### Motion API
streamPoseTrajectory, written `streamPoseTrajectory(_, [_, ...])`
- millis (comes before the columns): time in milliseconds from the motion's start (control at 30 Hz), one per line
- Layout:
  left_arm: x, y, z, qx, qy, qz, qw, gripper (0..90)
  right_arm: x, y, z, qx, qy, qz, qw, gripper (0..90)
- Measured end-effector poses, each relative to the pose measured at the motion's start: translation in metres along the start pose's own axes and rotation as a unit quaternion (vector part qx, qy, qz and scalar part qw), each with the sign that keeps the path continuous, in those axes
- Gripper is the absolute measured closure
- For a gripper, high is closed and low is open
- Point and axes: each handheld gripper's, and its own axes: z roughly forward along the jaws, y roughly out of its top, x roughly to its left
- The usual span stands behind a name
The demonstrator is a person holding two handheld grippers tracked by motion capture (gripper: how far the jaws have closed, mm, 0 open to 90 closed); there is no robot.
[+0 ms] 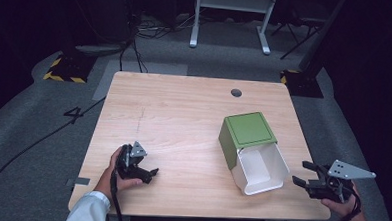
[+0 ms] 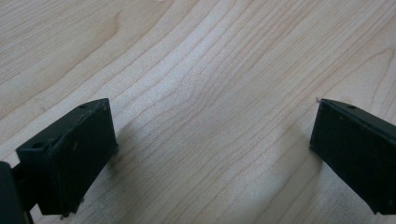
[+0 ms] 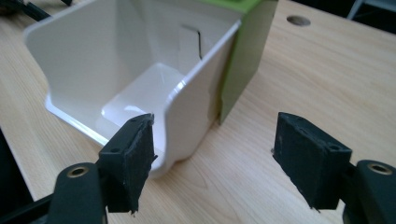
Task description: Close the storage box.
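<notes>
A green box [image 1: 247,129] lies on the wooden table [image 1: 184,115], right of centre. Its white drawer [image 1: 260,167] is pulled out toward the front edge and is empty. My right gripper [image 1: 300,172] hovers at the table's right front corner, just right of the drawer, with its jaws open and nothing between them. In the right gripper view the drawer [image 3: 116,60] and green box [image 3: 245,56] sit ahead and to the left of the right gripper [image 3: 215,128]. My left gripper [image 1: 148,174] rests near the front left, open over bare wood [image 2: 212,140].
A round cable hole [image 1: 236,93] is in the table's far side. Beyond the table stand a white desk frame [image 1: 230,22], floor cables [image 1: 131,47] and two bases with yellow-black stripes [image 1: 66,67]. The table's right edge runs under my right hand.
</notes>
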Motion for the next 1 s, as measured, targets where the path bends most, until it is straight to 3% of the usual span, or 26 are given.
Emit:
streamPoseTrajectory(133, [0.0, 0.0, 0.0, 0.0, 0.0, 0.0, 1.0, 0.5, 0.006, 0.009, -0.002, -0.009, 0.013, -0.01, 0.9998, 28.9])
streamPoseTrajectory(367, [0.0, 0.0, 0.0, 0.001, 0.0, 0.001, 1.0, 0.4, 0.019, 0.03, 0.004, -0.019, 0.067, -0.034, 0.997, 29.2])
streamPoseTrajectory(633, [0.0, 0.0, 0.0, 0.0, 0.001, -0.002, 1.0, 0.5, 0.033, 0.041, 0.018, -0.013, 0.093, -0.052, 0.9942, 31.4])
streamPoseTrajectory(833, [-0.001, 0.0, 0.0, -0.001, 0.002, -0.003, 1.0, 0.5, 0.052, 0.05, 0.037, 0.008, 0.121, -0.079, 0.9894, 31.7])
streamPoseTrajectory(1000, [-0.001, 0.0, 0.0, -0.001, 0.002, -0.003, 1.0, 0.5, 0.066, 0.044, 0.064, 0.055, 0.151, -0.092, 0.9827, 31.7])
